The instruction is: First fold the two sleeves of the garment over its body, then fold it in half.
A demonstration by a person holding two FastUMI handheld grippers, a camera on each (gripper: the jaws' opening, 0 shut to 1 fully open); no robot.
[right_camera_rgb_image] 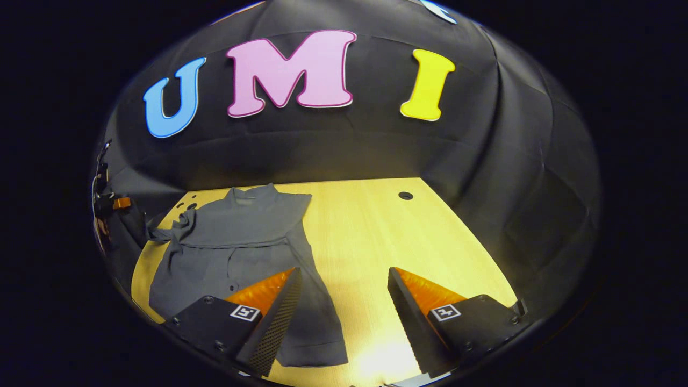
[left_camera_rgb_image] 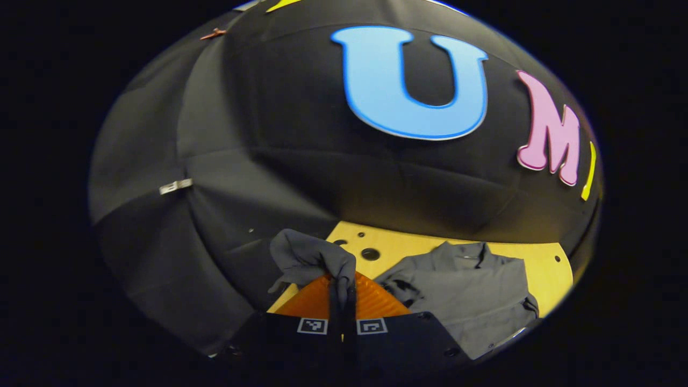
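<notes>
A grey button-up garment (right_camera_rgb_image: 236,236) lies flat on the wooden table (right_camera_rgb_image: 376,226), collar toward the wall. Its body (left_camera_rgb_image: 467,290) lies right of my left gripper (left_camera_rgb_image: 342,282), which is shut on one grey sleeve (left_camera_rgb_image: 309,255); the cloth bunches above the fingertips, lifted off the table. In the right gripper view that sleeve (right_camera_rgb_image: 156,234) stretches left toward the left gripper (right_camera_rgb_image: 115,203) at the table's edge. My right gripper (right_camera_rgb_image: 344,277) hovers open over the garment's lower right hem and bare wood, holding nothing.
Black cloth walls close in the table at the back and on both sides. Round holes (right_camera_rgb_image: 406,195) pierce the tabletop near the wall, more holes (left_camera_rgb_image: 370,253) near the lifted sleeve. Bare wood (right_camera_rgb_image: 441,252) lies right of the garment.
</notes>
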